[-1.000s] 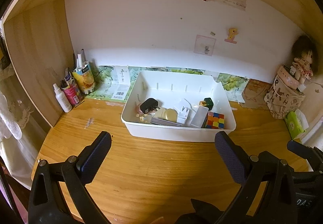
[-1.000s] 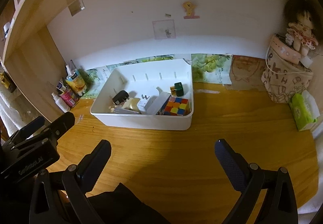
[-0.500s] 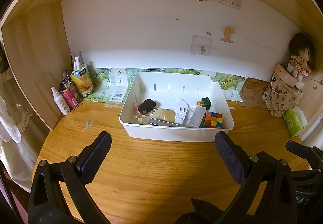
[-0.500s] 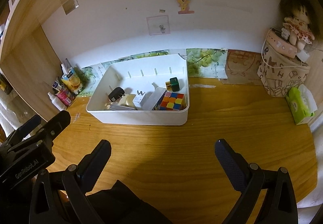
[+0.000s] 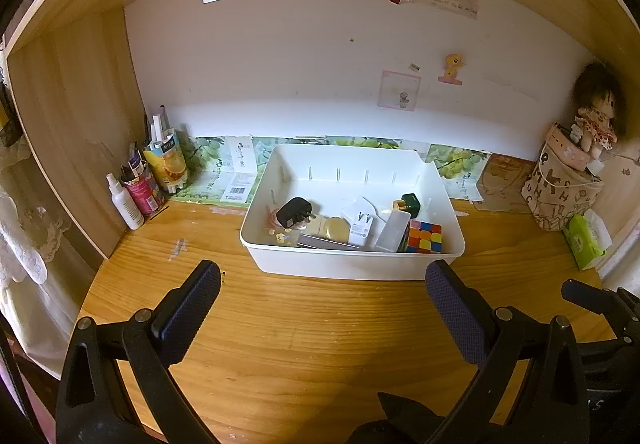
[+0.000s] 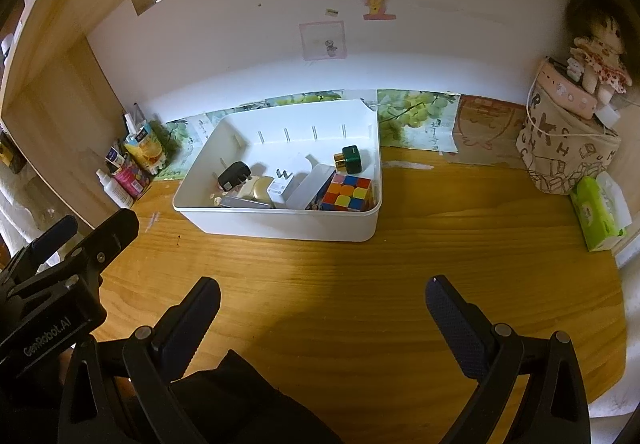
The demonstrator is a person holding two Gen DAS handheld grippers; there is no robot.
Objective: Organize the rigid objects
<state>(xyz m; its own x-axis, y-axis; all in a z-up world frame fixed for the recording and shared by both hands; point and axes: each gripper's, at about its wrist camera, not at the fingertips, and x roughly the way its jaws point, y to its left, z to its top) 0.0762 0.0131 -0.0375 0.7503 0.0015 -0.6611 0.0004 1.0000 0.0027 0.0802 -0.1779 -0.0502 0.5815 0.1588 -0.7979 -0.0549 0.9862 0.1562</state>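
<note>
Seemingly bare desk (image 6: pixel 460 244) before bin (image 6: pixel 280 222).

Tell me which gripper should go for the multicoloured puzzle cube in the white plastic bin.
Probably the right gripper. The multicoloured puzzle cube sits in the white plastic bin's near right corner, on that gripper's side. The left gripper is equally open and empty, but further left of the cube.

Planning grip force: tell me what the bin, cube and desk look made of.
Bin: likely plastic; smooth, uniformly white, thin moulded walls with rounded corners.
Cube: probably hard plastic; glossy coloured tiles with dark seams.
Desk: wood or wood-look laminate; visible grain, slight sheen.
</note>
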